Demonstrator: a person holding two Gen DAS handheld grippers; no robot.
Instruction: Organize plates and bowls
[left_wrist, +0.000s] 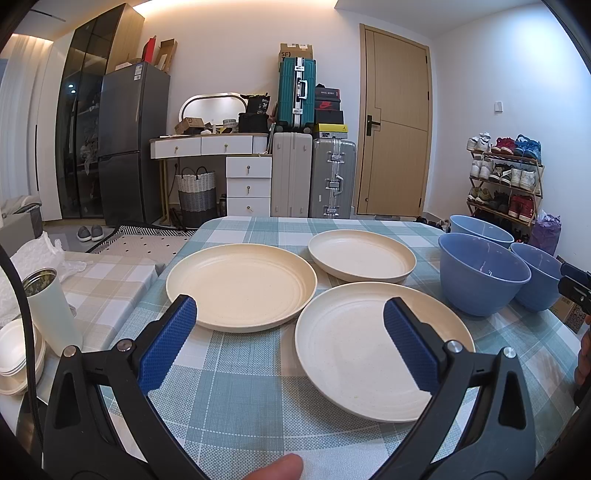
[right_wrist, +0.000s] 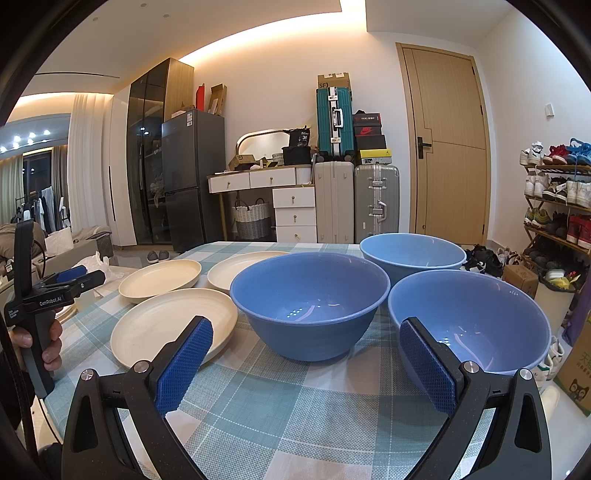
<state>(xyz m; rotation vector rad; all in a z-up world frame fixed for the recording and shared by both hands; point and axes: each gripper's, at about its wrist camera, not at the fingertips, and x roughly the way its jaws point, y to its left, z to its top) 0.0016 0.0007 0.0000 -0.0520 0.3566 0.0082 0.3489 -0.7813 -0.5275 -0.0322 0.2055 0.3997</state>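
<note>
On the checked-cloth desk, the nearest round cream plastic plate lies at one o'clock just ahead of the wide-spread, empty left tool, while three blue plastic bowls sit at twelve o'clock before the wide, empty right tool.

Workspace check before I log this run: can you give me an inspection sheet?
Surface: table under a blue-checked cloth.
Job's things: three cream plates laid singly; three blue bowls upright, unstacked.
Clutter: tumbler and white dishes on the side surface.
Grippers: left gripper and right gripper open, holding nothing.
Cables: black cord near the left hand.
Surroundings: suitcases, fridge, door, shoe rack.
</note>
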